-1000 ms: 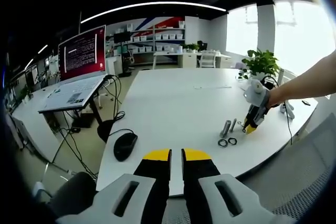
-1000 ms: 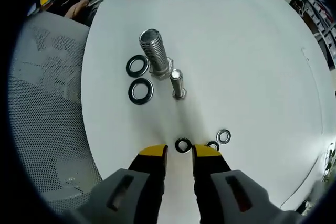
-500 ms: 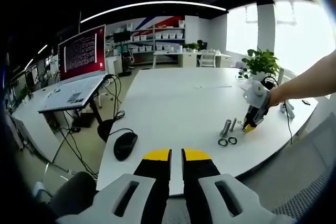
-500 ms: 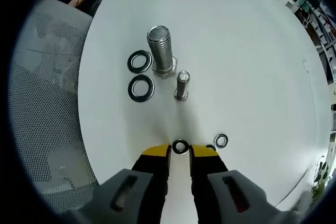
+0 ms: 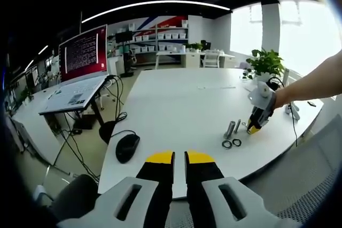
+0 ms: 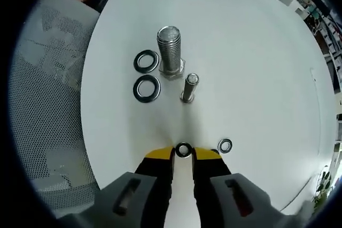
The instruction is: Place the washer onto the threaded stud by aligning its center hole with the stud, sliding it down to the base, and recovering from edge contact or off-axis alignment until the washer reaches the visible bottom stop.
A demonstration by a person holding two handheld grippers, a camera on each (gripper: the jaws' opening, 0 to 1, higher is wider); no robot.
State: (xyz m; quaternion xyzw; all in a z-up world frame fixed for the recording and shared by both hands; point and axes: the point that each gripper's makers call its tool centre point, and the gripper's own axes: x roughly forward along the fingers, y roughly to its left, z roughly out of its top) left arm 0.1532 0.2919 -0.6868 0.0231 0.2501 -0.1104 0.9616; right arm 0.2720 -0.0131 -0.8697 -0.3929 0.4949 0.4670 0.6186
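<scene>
In the right gripper view a large threaded stud (image 6: 170, 52) and a smaller stud (image 6: 189, 87) stand upright on the white table (image 6: 251, 68). Two large washers (image 6: 146, 61) (image 6: 146, 88) lie flat to the left of the large stud. My right gripper (image 6: 183, 154) is down at the table, its yellow tips pressed against both sides of a small washer (image 6: 184, 149). Another small washer (image 6: 225, 145) lies just to its right. In the left gripper view my left gripper (image 5: 179, 157) hovers shut with nothing in it, far from the studs (image 5: 230, 130), and the right gripper (image 5: 255, 126) shows in a person's hand.
A black mouse (image 5: 127, 148) lies near the table's left edge. A laptop (image 5: 80, 92) with a red-lit screen (image 5: 83, 54) stands on a stand beyond it. A potted plant (image 5: 264, 65) sits at the far right. A mesh chair (image 6: 48, 105) borders the table edge.
The right gripper's jaws have drawn in onto the small washer, and its view has shifted slightly towards the studs. The left gripper has not moved.
</scene>
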